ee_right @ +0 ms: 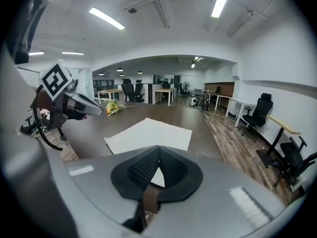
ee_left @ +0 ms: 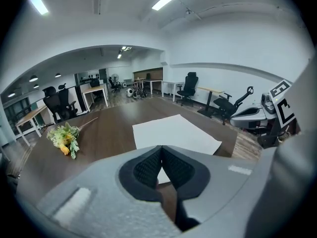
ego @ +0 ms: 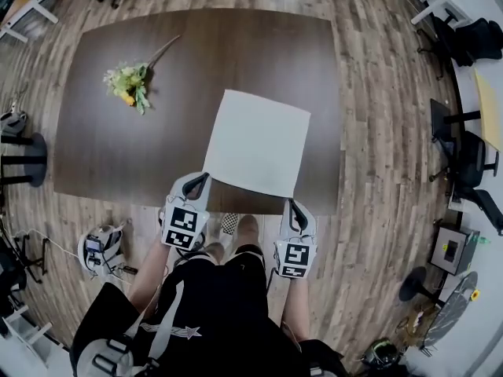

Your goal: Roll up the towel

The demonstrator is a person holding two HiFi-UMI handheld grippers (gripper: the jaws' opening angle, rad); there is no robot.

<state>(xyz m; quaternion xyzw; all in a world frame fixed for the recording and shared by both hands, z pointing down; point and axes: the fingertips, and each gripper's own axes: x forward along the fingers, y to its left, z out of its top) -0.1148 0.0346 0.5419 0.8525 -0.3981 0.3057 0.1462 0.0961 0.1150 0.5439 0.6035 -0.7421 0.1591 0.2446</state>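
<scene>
A dark brown counter (ego: 118, 140) stands on the plank floor (ego: 377, 171) of an open office. The white towel (ego: 258, 141) lies flat at the counter's near edge, well apart from the flowers (ego: 130, 83). The left gripper (ego: 203, 179) and right gripper (ego: 295, 206) hover there, fingers (ee_left: 146, 170) together and empty.

A yellow flower sprig (ego: 130, 82) lies on the dark table (ego: 102, 148), office chairs (ego: 478, 38) beyond.

Dark table (ego: 259, 53) on wood-plank floor (ego: 381, 132)

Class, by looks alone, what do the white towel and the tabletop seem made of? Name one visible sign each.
Towel: probably thin matte cloth; it lies flat and crisp-edged, so almost paper-like. Tabletop: dark wood or wood-look laminate; smooth, even brown, with a slight sheen.
</scene>
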